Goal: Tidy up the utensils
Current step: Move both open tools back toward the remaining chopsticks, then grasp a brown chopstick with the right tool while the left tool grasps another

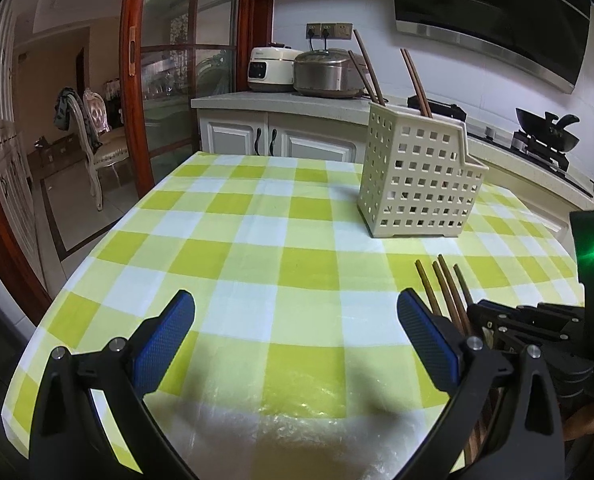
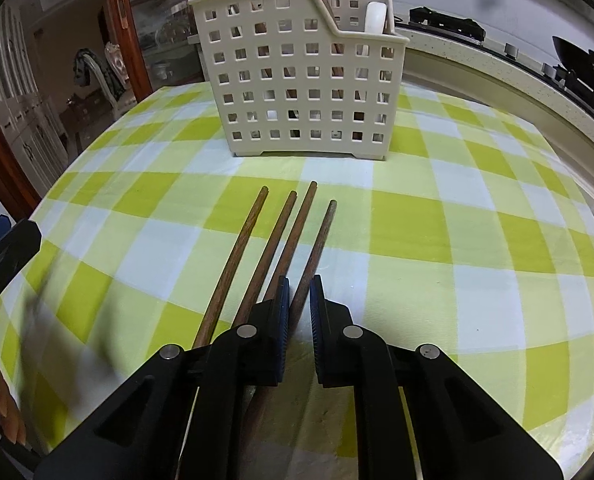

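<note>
Four brown wooden chopsticks (image 2: 281,240) lie side by side on the green-checked tablecloth (image 2: 457,220), pointing at a cream perforated utensil basket (image 2: 297,80). My right gripper (image 2: 299,304) is shut on the rightmost chopstick (image 2: 317,248), low over the cloth. The basket (image 1: 417,176) holds several upright chopsticks (image 1: 417,80) and a white utensil (image 2: 377,16). My left gripper (image 1: 295,304) hovers open over bare cloth, left of the chopsticks (image 1: 445,288), with nothing between its blue pads. The right gripper's black body (image 1: 537,320) shows at its right side.
Behind the table runs a counter (image 1: 277,102) with two rice cookers (image 1: 297,68). A black wok (image 1: 545,128) sits on the stove at the right. A glass sliding door (image 1: 169,80) and a chair (image 1: 97,140) stand at the left. The cloth's edge falls off at the left.
</note>
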`<act>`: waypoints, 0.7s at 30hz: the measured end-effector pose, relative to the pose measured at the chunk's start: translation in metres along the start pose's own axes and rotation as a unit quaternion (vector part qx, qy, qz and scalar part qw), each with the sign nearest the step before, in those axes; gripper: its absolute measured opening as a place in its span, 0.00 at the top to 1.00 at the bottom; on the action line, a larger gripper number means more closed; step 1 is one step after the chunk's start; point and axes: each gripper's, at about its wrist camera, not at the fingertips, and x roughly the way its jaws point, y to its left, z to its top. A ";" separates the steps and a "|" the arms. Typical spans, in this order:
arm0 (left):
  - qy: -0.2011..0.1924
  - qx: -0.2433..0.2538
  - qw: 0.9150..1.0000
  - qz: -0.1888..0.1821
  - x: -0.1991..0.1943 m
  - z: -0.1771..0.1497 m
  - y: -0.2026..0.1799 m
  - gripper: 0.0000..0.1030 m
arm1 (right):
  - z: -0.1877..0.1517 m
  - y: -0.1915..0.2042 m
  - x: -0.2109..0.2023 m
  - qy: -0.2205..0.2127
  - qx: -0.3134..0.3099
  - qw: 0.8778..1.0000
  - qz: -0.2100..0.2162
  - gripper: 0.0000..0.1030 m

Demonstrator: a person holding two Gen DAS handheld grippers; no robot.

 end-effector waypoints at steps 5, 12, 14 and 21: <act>0.014 0.015 1.000 -0.002 0.006 -0.002 -0.008 0.05 | 0.000 0.000 0.000 0.000 -0.008 1.000 0.000 0.91; 0.045 0.030 0.998 -0.028 0.019 -0.002 -0.028 0.05 | -0.003 -0.022 -0.005 -0.003 0.008 1.000 0.004 0.94; 0.062 0.032 0.997 -0.038 0.025 -0.003 -0.035 0.05 | -0.004 -0.032 -0.007 -0.006 0.017 1.000 0.003 0.94; 0.102 0.040 0.992 -0.060 0.051 0.001 -0.067 0.33 | -0.008 -0.059 -0.015 -0.012 0.035 0.999 0.012 0.94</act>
